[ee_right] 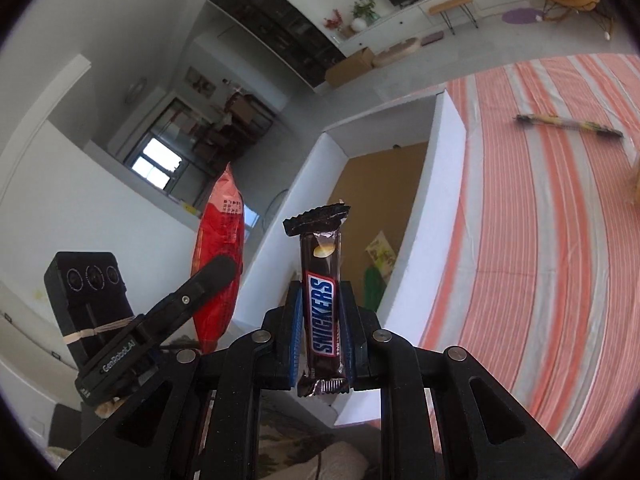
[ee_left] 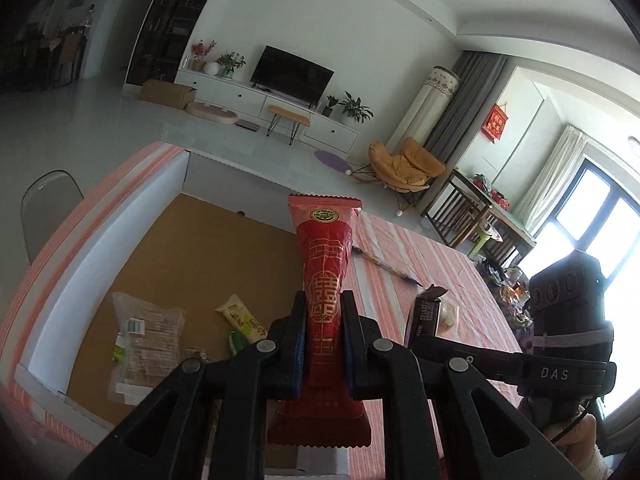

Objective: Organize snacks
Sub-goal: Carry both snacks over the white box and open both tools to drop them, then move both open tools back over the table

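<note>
Left tool grips red snack packet — right tool grips Snickers bar.

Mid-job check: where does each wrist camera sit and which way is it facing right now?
Left wrist: on the left gripper, looking along its fingers over the box; it grips a red packet; the right gripper shows alongside.
Right wrist: on the right gripper, facing the box and striped cloth; it grips a Snickers; the left gripper shows alongside.
Shared: box, cloth, both snacks, pen.
</note>
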Tool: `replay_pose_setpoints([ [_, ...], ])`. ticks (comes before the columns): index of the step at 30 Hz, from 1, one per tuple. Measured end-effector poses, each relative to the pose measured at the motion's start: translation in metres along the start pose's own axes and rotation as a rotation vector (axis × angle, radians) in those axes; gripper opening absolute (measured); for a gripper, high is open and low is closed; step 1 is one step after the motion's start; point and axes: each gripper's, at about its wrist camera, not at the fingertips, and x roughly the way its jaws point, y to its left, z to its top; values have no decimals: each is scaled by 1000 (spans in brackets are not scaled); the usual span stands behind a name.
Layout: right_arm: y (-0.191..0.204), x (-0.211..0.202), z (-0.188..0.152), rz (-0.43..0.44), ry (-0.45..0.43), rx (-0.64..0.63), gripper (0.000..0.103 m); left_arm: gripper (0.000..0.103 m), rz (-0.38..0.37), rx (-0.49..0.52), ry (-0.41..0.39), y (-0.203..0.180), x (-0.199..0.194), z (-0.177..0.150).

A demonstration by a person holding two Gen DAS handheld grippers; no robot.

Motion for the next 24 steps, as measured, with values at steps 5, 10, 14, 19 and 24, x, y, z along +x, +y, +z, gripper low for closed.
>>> replay_pose_setpoints([
  [5,11,74,-1,16,100,-31,28,74,370,49,19,52,26,-26],
  [10,-35,75,-3,16,56,54,54,83,385,53,18,53,40,-46],
  [14,-80,25,-13,-258,-73,-46,61,83,289,118,17,14,46,-49],
  [19,-165,-29,-46,-776,-123,-84,69,96,52,214,57,-70,59,-61],
  [24,-236,-80,-75,-945,-171,104,69,100,-101,366,178,-155,105,-95],
])
